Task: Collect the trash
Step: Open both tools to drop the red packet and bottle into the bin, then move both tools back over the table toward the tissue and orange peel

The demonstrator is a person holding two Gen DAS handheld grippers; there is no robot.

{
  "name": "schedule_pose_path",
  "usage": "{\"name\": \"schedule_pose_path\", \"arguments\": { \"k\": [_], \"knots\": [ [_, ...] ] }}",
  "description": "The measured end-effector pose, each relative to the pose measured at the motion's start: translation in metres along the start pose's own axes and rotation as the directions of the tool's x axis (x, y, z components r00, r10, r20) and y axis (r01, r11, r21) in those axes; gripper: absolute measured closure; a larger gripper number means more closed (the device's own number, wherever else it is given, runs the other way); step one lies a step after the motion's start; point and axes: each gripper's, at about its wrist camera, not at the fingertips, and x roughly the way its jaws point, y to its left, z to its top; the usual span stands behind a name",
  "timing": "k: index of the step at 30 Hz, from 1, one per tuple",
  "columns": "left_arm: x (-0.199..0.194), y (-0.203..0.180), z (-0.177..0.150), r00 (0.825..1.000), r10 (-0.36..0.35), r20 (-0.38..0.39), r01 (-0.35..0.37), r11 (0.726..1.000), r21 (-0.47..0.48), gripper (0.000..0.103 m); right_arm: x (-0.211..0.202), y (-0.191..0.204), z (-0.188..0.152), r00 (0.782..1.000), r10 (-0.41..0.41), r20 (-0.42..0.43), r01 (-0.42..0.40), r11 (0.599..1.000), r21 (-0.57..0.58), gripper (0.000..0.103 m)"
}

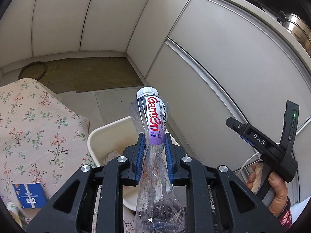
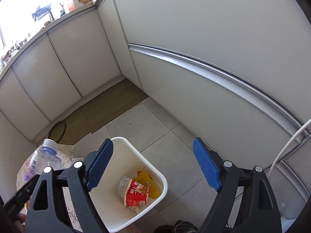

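Note:
My left gripper [image 1: 154, 141] is shut on a crushed clear plastic bottle [image 1: 153, 128] with a white cap and a red-and-purple label, held cap forward above the white trash bin [image 1: 101, 134]. The bottle also shows at the left of the right wrist view [image 2: 41, 161]. My right gripper [image 2: 152, 164] is open and empty, held above the bin [image 2: 161, 176]. Inside the bin lie a red instant-noodle cup [image 2: 137, 194], a yellow wrapper [image 2: 147, 182] and crumpled white paper [image 2: 123, 181].
A table with a floral cloth [image 1: 35, 128] stands left of the bin, with a blue packet [image 1: 29, 195] on it. White cabinets [image 2: 213, 44] line the back and right. A woven mat [image 2: 114, 106] lies on the tiled floor.

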Motion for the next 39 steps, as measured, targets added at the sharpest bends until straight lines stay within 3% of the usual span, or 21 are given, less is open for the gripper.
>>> {"name": "schedule_pose_path", "arguments": {
  "k": [1, 4, 10, 19, 29, 39],
  "knots": [
    [0.006, -0.001, -0.002, 1.000, -0.005, -0.004, 0.005, 1.000, 0.008, 0.082, 0.001, -0.001, 0.000, 1.000, -0.001, -0.001, 0.001, 1.000, 0.001, 0.021],
    [0.015, 0.000, -0.006, 1.000, 0.004, -0.021, -0.003, 1.000, 0.015, 0.059, 0.000, -0.001, 0.000, 1.000, 0.000, -0.002, 0.000, 1.000, -0.003, 0.021],
    [0.005, 0.012, -0.006, 0.999, 0.041, -0.008, -0.041, 0.999, -0.026, 0.048, -0.005, 0.012, -0.001, 1.000, 0.001, 0.009, 0.000, 0.999, -0.035, 0.021],
    [-0.011, 0.009, -0.007, 0.975, 0.218, 0.038, -0.219, 0.976, 0.006, 0.024, -0.006, 0.039, -0.009, 1.000, -0.008, 0.017, 0.009, 0.995, -0.103, 0.015],
    [-0.028, 0.034, -0.006, 0.944, 0.330, 0.021, -0.328, 0.943, -0.060, 0.011, -0.012, 0.080, -0.021, 0.998, -0.024, 0.051, 0.035, 0.973, -0.227, 0.010],
    [-0.060, 0.074, -0.013, 0.919, 0.394, 0.001, -0.390, 0.910, -0.141, 0.011, -0.015, 0.145, -0.047, 0.999, 0.020, 0.042, -0.004, 0.933, -0.360, 0.008]
  ]
}}
